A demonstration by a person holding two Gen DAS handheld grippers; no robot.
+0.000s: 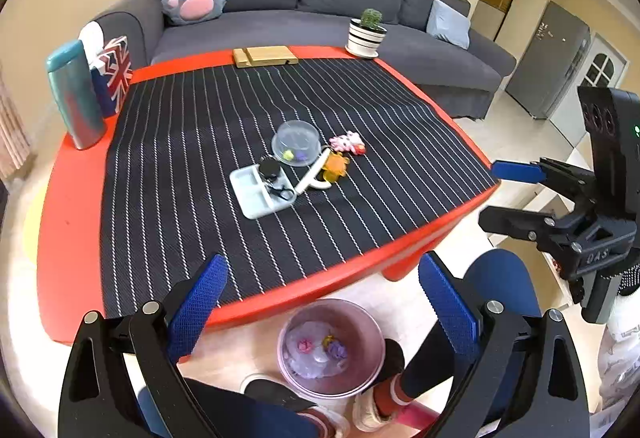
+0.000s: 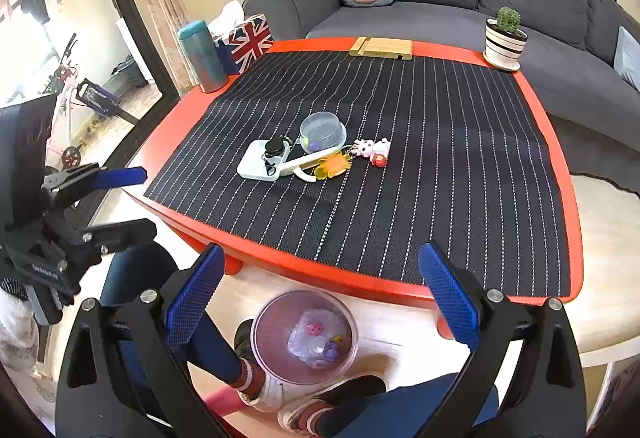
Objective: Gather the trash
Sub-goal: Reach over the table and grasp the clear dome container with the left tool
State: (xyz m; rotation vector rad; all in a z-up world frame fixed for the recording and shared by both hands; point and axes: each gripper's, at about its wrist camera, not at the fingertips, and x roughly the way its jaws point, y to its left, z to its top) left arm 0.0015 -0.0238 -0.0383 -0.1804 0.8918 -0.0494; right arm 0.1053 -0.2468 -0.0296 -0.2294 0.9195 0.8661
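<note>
Trash bin (image 1: 331, 348) on the floor, just in front of the red tabletop (image 1: 72, 230).
Left tool (image 1: 324, 304) spread and empty above the bin; right tool (image 2: 320, 304) likewise spread, empty; wrappers lie inside.

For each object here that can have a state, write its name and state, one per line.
left gripper: open, empty
right gripper: open, empty
clear bowl: upright, holds small items
white tray: flat on mat
trash bin: on floor, holds wrappers
</note>
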